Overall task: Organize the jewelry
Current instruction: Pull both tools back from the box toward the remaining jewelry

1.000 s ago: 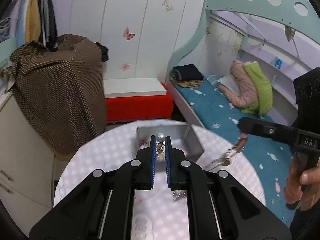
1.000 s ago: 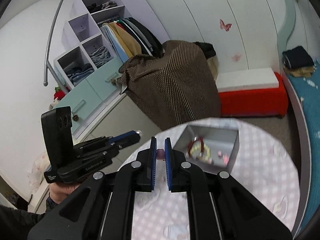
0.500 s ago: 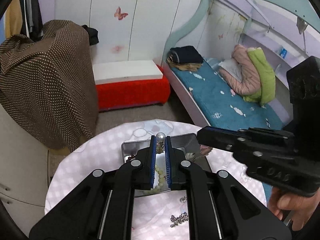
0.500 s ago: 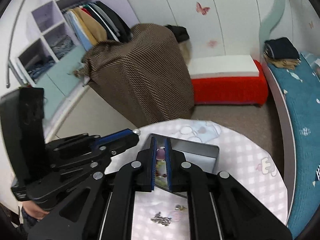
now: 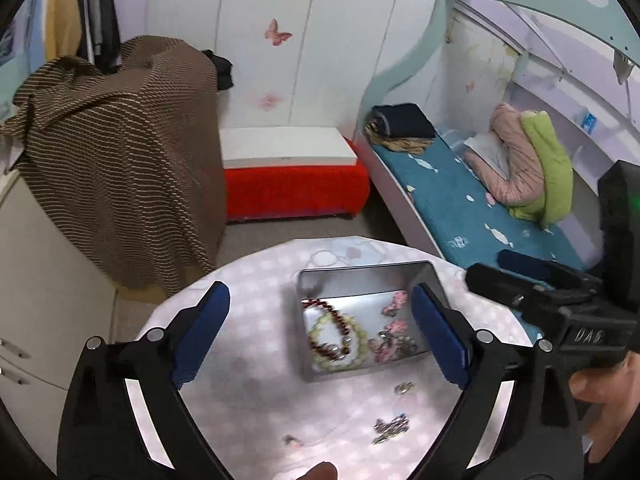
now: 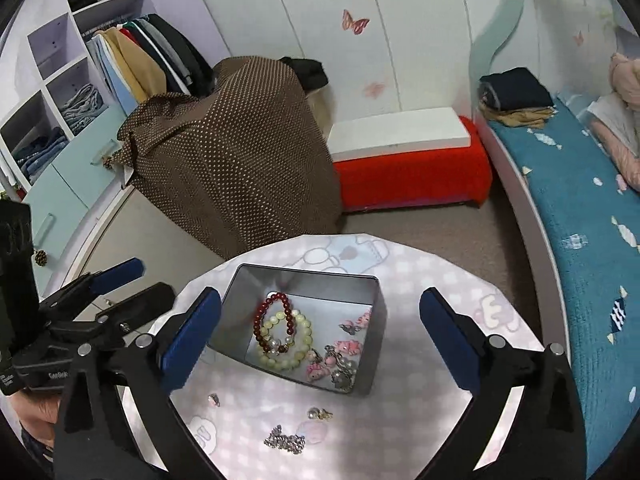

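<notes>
Right wrist view: both the right gripper and the left gripper have jaws wide apart, holding nothing, above the rectangular silver metal tin with bead bracelets.

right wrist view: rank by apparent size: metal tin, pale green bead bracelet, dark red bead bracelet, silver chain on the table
1. metal tin
2. pale green bead bracelet and dark red bead bracelet: loops overlap and look alike, not ranked
3. silver chain, though it lies nearer the camera
</notes>
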`<action>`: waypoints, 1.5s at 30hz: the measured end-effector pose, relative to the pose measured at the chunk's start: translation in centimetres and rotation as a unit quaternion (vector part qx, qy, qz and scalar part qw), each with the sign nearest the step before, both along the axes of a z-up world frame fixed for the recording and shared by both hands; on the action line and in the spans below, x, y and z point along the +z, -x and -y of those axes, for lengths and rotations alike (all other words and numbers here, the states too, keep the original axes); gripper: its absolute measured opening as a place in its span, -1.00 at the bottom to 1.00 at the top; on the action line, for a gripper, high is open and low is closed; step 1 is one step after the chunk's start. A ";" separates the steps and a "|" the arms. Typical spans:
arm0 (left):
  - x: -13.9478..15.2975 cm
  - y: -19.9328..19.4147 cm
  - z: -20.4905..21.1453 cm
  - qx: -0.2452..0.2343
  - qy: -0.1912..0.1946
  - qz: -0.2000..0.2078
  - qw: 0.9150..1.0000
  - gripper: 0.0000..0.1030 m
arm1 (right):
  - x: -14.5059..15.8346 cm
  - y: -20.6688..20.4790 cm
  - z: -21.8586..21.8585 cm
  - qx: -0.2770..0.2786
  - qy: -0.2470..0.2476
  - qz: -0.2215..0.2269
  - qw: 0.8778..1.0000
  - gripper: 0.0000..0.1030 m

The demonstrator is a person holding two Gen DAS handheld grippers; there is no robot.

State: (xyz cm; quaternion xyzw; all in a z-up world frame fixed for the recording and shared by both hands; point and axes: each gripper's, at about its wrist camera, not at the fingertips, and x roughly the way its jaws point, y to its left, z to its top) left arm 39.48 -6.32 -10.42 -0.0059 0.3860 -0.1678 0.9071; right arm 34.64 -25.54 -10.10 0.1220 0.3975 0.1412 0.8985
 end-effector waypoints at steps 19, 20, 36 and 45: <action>-1.1 11.2 -3.9 0.058 -0.057 0.075 0.994 0.82 | 1.2 10.3 -1.0 -0.036 0.074 0.087 0.993 0.86; -1.4 11.8 -4.1 0.061 -0.056 0.076 0.994 0.82 | 1.1 11.0 -1.1 -0.040 0.080 0.093 0.992 0.86; -7.6 14.1 -4.5 0.085 -0.084 0.051 0.992 0.82 | -4.6 14.5 -4.3 -0.045 0.153 0.088 0.983 0.86; -10.8 12.0 -3.5 0.074 -0.110 0.029 0.991 0.82 | -7.6 13.4 -5.1 -0.027 0.158 0.054 0.986 0.86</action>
